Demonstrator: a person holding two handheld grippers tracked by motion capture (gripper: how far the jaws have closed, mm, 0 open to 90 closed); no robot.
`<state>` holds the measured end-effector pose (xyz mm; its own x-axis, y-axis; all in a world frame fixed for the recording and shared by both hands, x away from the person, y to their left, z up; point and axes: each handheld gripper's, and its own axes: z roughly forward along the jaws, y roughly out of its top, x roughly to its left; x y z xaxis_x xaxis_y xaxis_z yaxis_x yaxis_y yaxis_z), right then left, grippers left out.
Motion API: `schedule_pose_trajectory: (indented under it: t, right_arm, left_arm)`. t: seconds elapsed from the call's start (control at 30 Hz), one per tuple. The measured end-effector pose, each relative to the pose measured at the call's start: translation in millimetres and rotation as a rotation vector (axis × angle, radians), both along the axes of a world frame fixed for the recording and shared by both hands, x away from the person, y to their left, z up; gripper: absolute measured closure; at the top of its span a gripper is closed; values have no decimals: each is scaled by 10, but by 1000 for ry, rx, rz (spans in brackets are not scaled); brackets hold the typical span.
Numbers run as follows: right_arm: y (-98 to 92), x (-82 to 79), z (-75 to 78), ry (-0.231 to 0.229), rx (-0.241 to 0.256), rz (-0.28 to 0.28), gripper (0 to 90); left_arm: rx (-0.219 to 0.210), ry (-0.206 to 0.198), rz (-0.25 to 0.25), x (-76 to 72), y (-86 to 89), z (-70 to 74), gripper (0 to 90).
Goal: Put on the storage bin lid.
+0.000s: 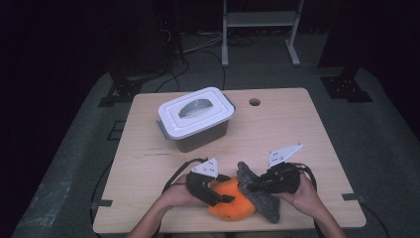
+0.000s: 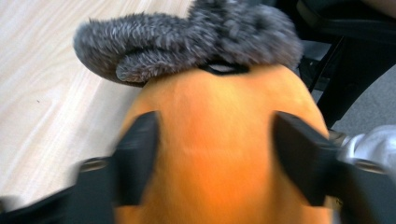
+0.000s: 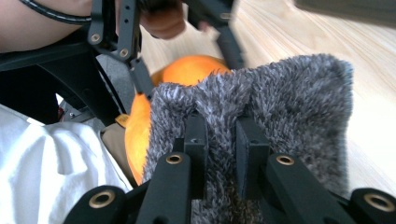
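Clamping on the orange plush body (image 2: 219, 140) with the left gripper (image 1: 214, 189), pinching a fold of the grey furry part (image 3: 280, 107) in the right gripper (image 1: 253, 185), lying at the table's (image 1: 277, 124) near edge, blurring near the left jaws, hiding the toy's underside.

An orange plush (image 1: 232, 201), a grey furry piece (image 1: 260, 193), and a white-lidded, seemingly grey box (image 1: 196, 118).

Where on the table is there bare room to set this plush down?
The wooden table is bare right of the white-lidded grey storage box, past the round cable hole, and along its left edge. The near edge is crowded: left gripper on the orange plush, right gripper pinching grey fuzzy fabric.
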<state>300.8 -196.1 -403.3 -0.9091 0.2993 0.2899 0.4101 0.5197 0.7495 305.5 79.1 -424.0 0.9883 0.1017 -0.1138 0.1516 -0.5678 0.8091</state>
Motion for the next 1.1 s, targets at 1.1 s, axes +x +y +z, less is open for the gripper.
schedule_pose_trajectory:
  t: [1.1]
  right_arm:
    - [194,20,62,-62,22,-39,773]
  left_arm:
    - [7,-107,-17,-82,-32,51,342]
